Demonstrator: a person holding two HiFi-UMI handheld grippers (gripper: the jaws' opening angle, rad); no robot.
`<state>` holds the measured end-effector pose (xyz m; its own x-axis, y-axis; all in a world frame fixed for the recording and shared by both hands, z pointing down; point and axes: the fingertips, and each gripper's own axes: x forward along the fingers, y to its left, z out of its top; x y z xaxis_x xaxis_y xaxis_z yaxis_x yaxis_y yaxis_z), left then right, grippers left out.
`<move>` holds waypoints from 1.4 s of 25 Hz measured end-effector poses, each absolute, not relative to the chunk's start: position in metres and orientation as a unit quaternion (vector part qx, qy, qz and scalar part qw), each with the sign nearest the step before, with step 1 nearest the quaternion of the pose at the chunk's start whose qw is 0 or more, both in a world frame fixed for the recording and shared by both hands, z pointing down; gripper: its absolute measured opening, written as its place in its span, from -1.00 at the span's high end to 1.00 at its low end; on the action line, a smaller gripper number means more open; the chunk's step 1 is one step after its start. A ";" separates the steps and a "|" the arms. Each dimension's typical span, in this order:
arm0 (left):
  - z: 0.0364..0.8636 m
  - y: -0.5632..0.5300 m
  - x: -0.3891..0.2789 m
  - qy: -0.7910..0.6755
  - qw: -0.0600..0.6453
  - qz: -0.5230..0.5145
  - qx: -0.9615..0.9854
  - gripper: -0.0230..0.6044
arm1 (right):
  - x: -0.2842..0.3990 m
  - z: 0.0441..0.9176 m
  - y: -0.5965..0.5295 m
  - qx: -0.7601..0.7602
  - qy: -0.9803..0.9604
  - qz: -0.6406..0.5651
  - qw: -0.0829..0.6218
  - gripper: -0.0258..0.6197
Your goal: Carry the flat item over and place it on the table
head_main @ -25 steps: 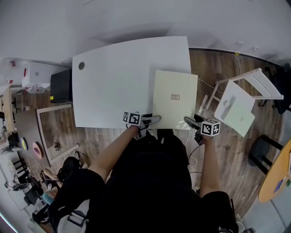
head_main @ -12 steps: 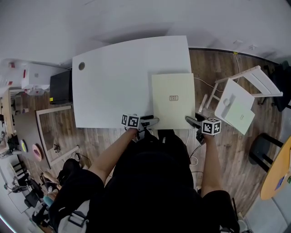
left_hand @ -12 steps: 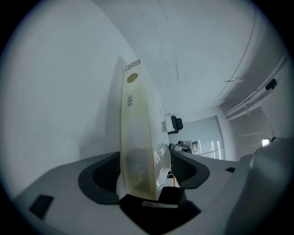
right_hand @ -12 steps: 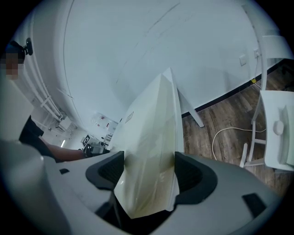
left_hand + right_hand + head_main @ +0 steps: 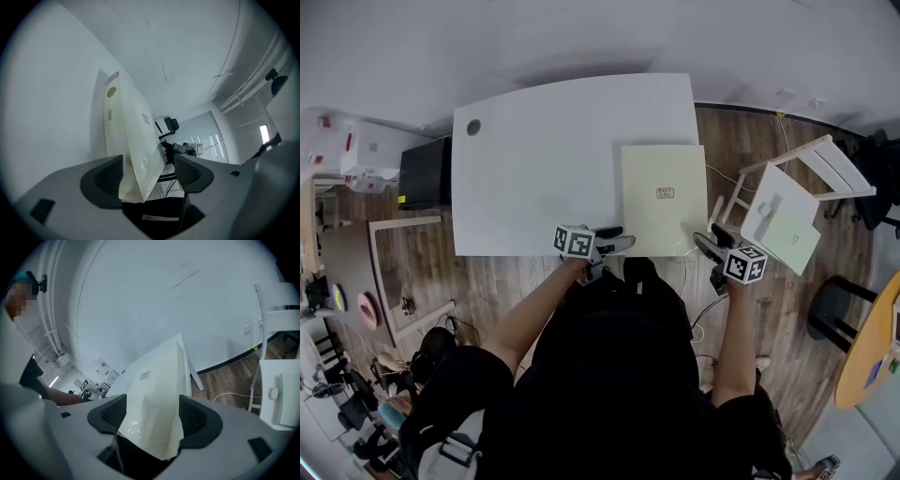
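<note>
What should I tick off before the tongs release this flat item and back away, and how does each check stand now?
1. Flat item over the table: ok.
2. Item resting flat on the tabletop: cannot tell.
3. Item inside the table's right edge: cannot tell.
4. Left tongs loose on the item: ok, there is a gap at one pad.
5. Right tongs loose: cannot tell, the item fills the span.
6. White chair apart from the right tongs: ok.

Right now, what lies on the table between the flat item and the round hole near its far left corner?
Nothing. In the head view, the table is bare white top all the way from the flat item to the round hole.
</note>
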<state>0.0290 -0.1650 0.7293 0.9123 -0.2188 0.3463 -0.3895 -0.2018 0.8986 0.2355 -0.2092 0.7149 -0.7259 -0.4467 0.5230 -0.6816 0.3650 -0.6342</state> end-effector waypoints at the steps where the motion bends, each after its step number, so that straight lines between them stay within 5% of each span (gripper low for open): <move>1: 0.726 -0.162 0.026 -0.197 0.594 0.073 0.776 -0.13 | 0.231 0.703 -0.209 0.353 -0.825 0.423 0.127 -0.13; 10: 0.626 -0.145 0.035 -0.222 0.456 0.032 0.861 -0.12 | 0.168 0.600 -0.167 0.427 -0.852 0.293 0.078 -0.13; 15: 0.565 -0.126 0.040 -0.237 0.372 0.006 0.897 0.29 | 0.138 0.543 -0.134 0.458 -0.853 0.245 0.049 -0.12; 17: 0.549 -0.114 0.041 -0.254 0.317 0.027 0.913 0.60 | 0.131 0.523 -0.125 0.475 -0.847 0.237 0.038 0.09; 19: 0.534 -0.101 0.042 -0.268 0.261 0.046 0.926 0.79 | 0.125 0.504 -0.118 0.490 -0.841 0.229 0.028 0.58; 21: 0.521 -0.087 0.044 -0.260 0.242 0.041 0.934 0.88 | 0.117 0.489 -0.111 0.500 -0.839 0.214 0.029 0.67; 35: 0.471 -0.047 0.014 -0.326 0.190 -0.008 0.926 0.88 | 0.071 0.470 -0.052 0.576 -0.803 0.133 0.072 0.80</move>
